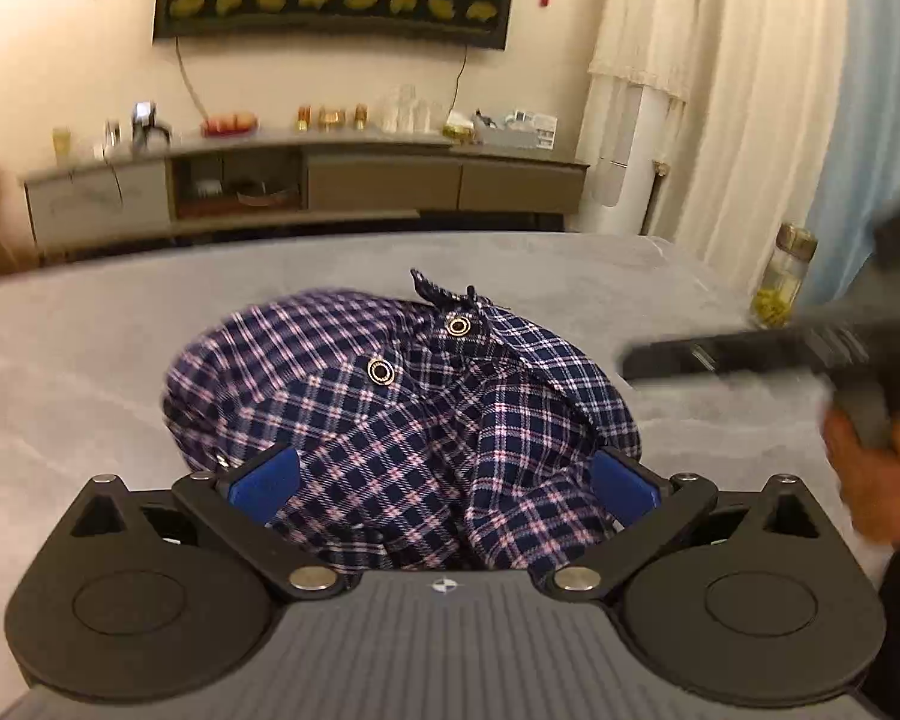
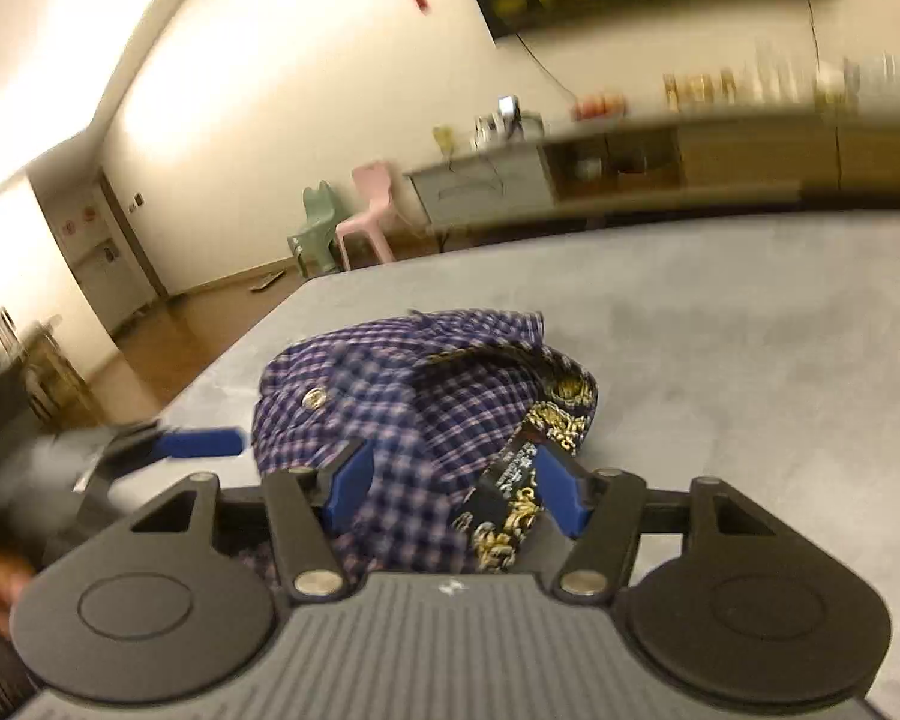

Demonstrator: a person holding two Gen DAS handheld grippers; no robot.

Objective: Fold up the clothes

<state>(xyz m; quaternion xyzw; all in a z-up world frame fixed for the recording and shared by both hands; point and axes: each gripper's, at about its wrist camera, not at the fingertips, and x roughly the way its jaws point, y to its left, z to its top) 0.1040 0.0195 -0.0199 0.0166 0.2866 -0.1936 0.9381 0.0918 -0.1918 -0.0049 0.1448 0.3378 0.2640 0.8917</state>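
**Both grippers spread around the bunched plaid shirt**

I had the left gripper (image 1: 444, 483) released, its blue pads (image 1: 264, 483) standing wide apart with the plaid shirt (image 1: 390, 402) heaped between them and spilling back toward the gripper's body. The shirt lay crumpled on the grey counter (image 1: 90, 360), just ahead of the fingers, two metal snaps facing up on its top fold. To the right of that gripper I saw the other tool as a dark blurred bar, with my hand (image 1: 870, 480) behind it, clear of the fabric.

In the right wrist view, the left gripper's blue finger appeared at the far left, just beside the shirt's edge. The right gripper (image 2: 453, 489) was also released, its pads (image 2: 351, 480) apart on either side of the cloth. Between them I saw plaid fabric on the left and a black-and-gold patterned piece (image 2: 510, 510) on the right, close against the right pad. Whether the pads pressed the cloth I could not tell. Ahead of the fingers the counter ran bare and grey.
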